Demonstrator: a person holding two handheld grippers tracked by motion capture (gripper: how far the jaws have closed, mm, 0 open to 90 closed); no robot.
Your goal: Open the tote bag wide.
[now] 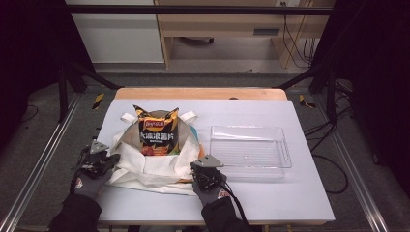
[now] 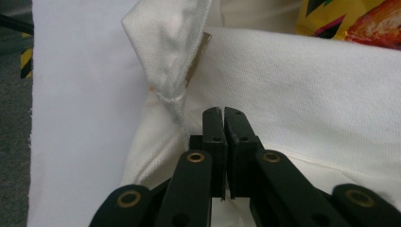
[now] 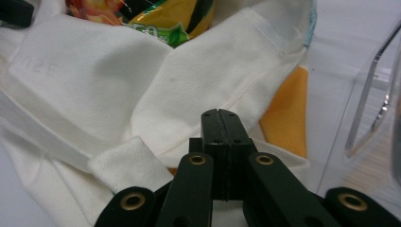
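Chip bag (image 1: 157, 136) stands in white tote (image 1: 154, 166) on desk (image 1: 270, 193). Left gripper (image 2: 222, 113) and right gripper (image 3: 220, 116): jaws together, empty, at tote's edges. Clear tray (image 1: 285, 150) right.

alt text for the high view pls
A person's two gloved hands hold the left gripper and right gripper at either side of a white cloth bag holding a chip packet. An empty clear tray sits to its right.

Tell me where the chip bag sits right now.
In the high view, the chip bag stands left of table centre, poking out of the white tote bag, with the clear plastic tray to its right.
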